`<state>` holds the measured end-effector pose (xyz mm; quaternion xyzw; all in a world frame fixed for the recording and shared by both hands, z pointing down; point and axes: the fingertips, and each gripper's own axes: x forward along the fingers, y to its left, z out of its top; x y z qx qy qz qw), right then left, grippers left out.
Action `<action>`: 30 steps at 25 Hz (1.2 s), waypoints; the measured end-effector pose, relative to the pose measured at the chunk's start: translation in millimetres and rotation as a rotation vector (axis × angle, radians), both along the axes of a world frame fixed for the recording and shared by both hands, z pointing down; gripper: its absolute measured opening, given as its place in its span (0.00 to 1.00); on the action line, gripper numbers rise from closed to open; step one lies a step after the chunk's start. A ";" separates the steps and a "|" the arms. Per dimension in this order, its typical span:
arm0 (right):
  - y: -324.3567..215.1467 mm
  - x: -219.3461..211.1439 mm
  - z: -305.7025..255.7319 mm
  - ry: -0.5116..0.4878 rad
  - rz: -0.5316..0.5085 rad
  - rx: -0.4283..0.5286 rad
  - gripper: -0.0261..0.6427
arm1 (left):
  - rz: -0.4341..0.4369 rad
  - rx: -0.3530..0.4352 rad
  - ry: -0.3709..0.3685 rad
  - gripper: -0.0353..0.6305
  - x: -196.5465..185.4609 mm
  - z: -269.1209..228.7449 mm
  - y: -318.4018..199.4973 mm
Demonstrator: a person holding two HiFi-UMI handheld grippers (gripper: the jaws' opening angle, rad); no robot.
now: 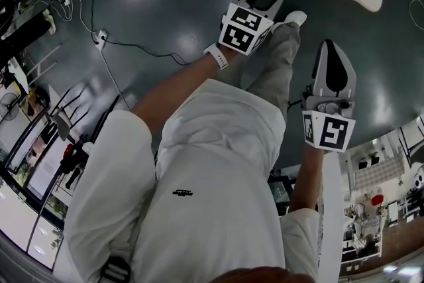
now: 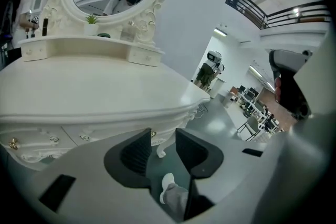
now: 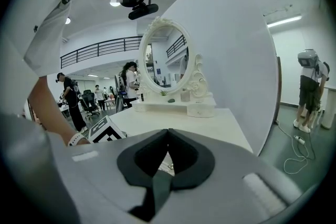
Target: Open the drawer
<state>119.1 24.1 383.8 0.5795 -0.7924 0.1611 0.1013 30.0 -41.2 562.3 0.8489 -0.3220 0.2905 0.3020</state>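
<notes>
My left tool (image 1: 265, 0) (image 2: 163, 136) hangs in front of the white dressing table with its jaws apart and nothing between them; through the gap I see only the floor, a table leg and my white shoe (image 2: 168, 183). The drawer (image 2: 37, 139) sits shut under the tabletop (image 2: 105, 92) edge, to the left of this tool and farther off, its brass knobs showing. My right tool (image 1: 333, 53) (image 3: 168, 134) is on the right, jaws closed tip to tip and empty.
</notes>
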 end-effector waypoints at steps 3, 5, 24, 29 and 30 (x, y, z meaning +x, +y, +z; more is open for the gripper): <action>-0.8 4.4 3.0 -0.005 0.002 -0.002 0.06 | -0.025 -0.009 0.005 0.25 6.9 5.5 -6.3; -2.6 2.8 4.6 -0.007 0.000 -0.005 0.06 | -0.031 -0.016 0.003 0.25 7.2 10.1 -9.6; -9.5 3.6 7.1 -0.031 -0.007 -0.024 0.06 | -0.177 -0.151 0.008 0.31 16.9 62.7 -25.7; -7.6 14.8 8.7 -0.030 0.014 -0.025 0.06 | -0.221 -0.187 0.024 0.31 20.1 73.2 -31.3; -7.4 16.3 9.3 -0.029 0.018 -0.026 0.06 | -0.221 -0.188 0.022 0.31 20.6 74.8 -32.1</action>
